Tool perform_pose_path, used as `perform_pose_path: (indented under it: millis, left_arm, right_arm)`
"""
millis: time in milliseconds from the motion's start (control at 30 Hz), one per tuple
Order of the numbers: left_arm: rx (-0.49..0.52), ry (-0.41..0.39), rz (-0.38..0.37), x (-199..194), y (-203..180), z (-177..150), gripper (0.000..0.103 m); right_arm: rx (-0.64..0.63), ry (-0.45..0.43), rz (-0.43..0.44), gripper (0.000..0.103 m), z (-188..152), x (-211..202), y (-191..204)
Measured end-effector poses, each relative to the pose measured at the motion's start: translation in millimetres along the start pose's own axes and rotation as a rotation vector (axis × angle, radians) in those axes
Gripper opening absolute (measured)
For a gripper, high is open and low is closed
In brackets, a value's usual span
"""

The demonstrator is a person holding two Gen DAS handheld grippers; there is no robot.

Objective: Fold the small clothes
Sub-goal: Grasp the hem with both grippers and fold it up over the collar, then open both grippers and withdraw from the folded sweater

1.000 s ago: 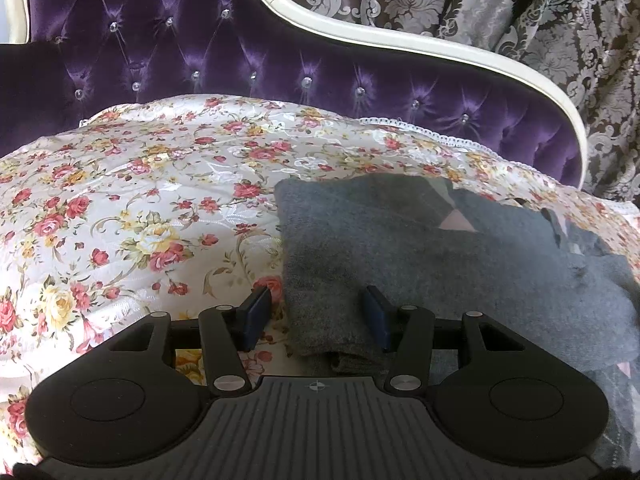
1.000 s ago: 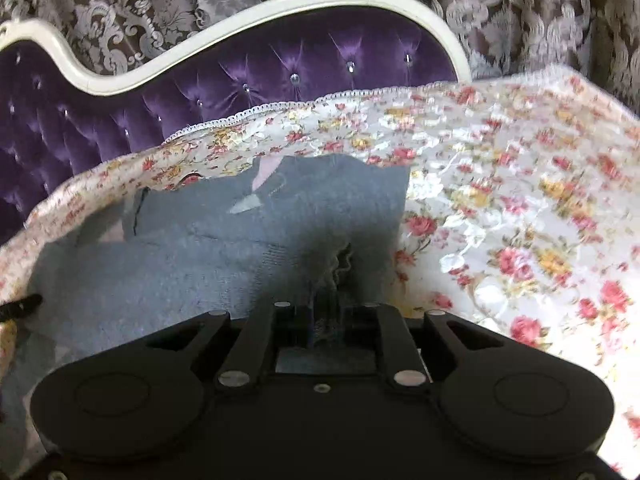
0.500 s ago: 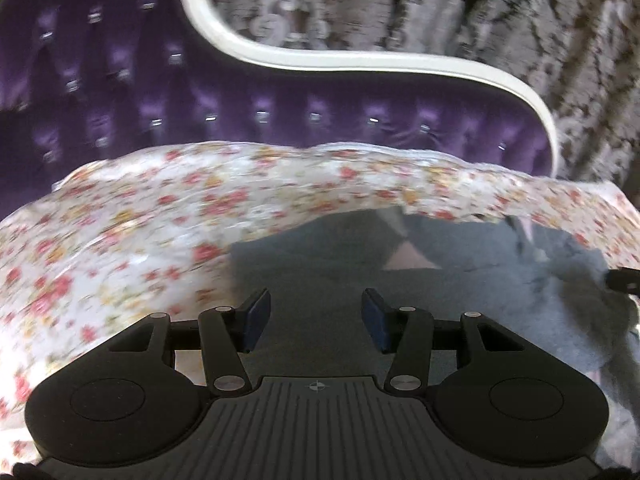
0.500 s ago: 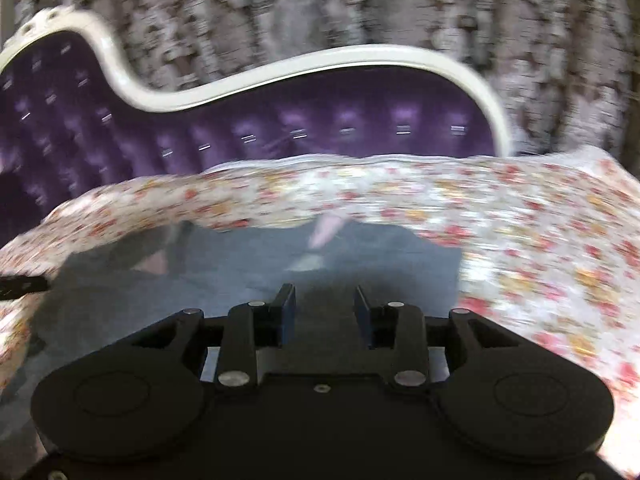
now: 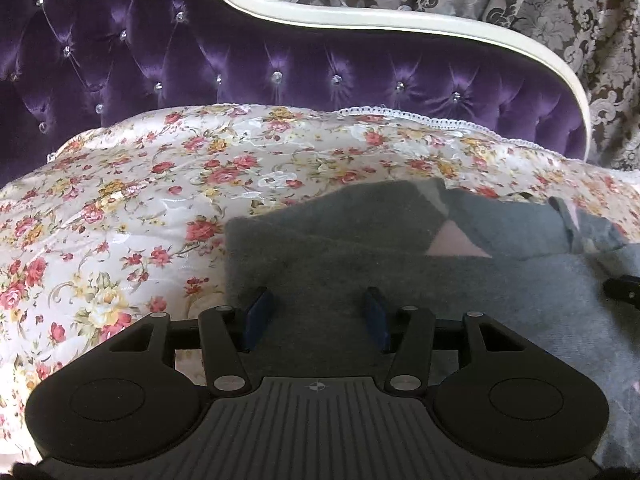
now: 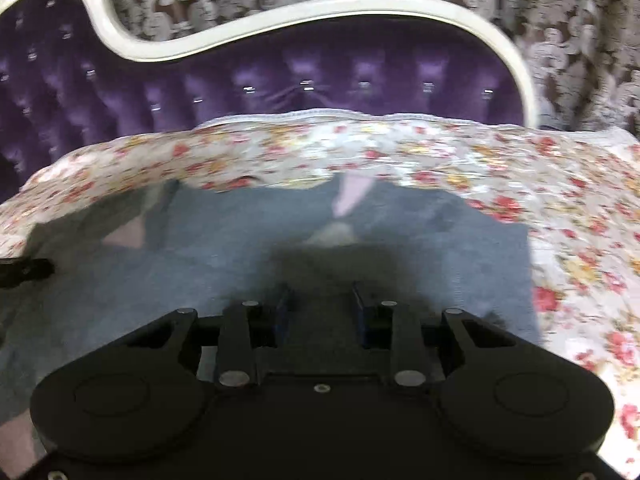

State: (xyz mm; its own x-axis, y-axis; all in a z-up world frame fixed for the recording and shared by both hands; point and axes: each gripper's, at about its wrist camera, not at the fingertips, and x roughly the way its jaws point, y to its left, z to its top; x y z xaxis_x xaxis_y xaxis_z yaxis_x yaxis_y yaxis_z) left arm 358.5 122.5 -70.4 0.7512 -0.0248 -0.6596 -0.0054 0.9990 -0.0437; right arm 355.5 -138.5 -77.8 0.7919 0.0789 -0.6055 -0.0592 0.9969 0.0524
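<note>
Your left gripper (image 5: 316, 312), a black two-finger tool with blue pads, hangs low over the near left part of the grey fleece garment (image 5: 400, 272). Its jaws stand wide apart with nothing between them; only the grey cloth shows in the gap, and you cannot tell from this view whether the blue pads (image 5: 258, 316) touch it.

The garment lies flat on the white satin bedspread printed with red and yellow roses (image 5: 140, 208). Its left edge runs straight, just left of your left finger, and a folded layer crosses it with a pale pink triangular patch (image 5: 456, 242) showing near the far edge. Toward the right the cloth is more rumpled, and a black fingertip of the other tool (image 5: 624, 290) pokes in there above the fabric.

Your right gripper (image 6: 320, 308) is also over the garment (image 6: 200, 248), near its right side. Its jaws are parted, less widely than the left pair, and hold nothing. This view is smeared by blur, so the pink marks (image 6: 348, 196) near the far hem are probably the same sort of patch, but the detail is poor. The garment's right edge (image 6: 528, 272) drops straight down beside the rose print (image 6: 580, 240).

Behind the bed stands the purple button-tufted velvet headboard with a curved cream frame (image 5: 280, 64), and behind that the grey damask curtain (image 5: 560, 8).
</note>
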Motion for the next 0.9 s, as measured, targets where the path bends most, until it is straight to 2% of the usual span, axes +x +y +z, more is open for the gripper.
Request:
perform_pose_path:
  millis: [67, 133, 167, 200, 233, 267, 333, 400, 500, 700, 900]
  left_arm:
    - [0.0, -0.005, 0.008, 0, -3, 0, 0.051]
    - [-0.004, -0.008, 0.005, -1, -3, 0, 0.053]
    - [-0.007, -0.007, -0.006, -2, -1, 1, 0.058]
    - [-0.012, -0.001, -0.017, -4, 1, 2, 0.067]
    - [-0.02, 0.006, -0.025, -8, 2, 1, 0.074]
    - [-0.028, 0.008, -0.031, -13, 4, 0, 0.083]
    - [-0.04, -0.002, -0.024, -28, 7, -3, 0.087]
    - [-0.052, -0.021, -0.019, -47, 10, -9, 0.093]
    - [-0.066, -0.041, -0.022, -76, 13, -18, 0.103]
    - [-0.066, -0.041, -0.036, -133, 12, -47, 0.103]
    - [-0.045, -0.037, -0.083, -177, 4, -86, 0.103]
  right_arm:
    - [-0.011, -0.003, 0.006, 0.042, -1, -1, 0]
    - [-0.014, -0.011, 0.025, 0.048, -1, -3, -1]
    - [-0.006, -0.013, 0.039, 0.058, -1, -5, -4]
    - [0.006, -0.018, 0.052, 0.073, -1, -10, -6]
    - [0.017, -0.029, 0.06, 0.081, -1, -16, -8]
    - [0.024, -0.046, 0.066, 0.083, -1, -25, -10]
    - [0.024, -0.068, 0.069, 0.084, -2, -42, -12]
    - [0.025, -0.085, 0.079, 0.09, -5, -60, -14]
    - [0.03, -0.105, 0.11, 0.095, -13, -89, -16]
    - [0.052, -0.13, 0.165, 0.098, -40, -143, -22]
    - [0.061, -0.114, 0.212, 0.098, -77, -188, -25]
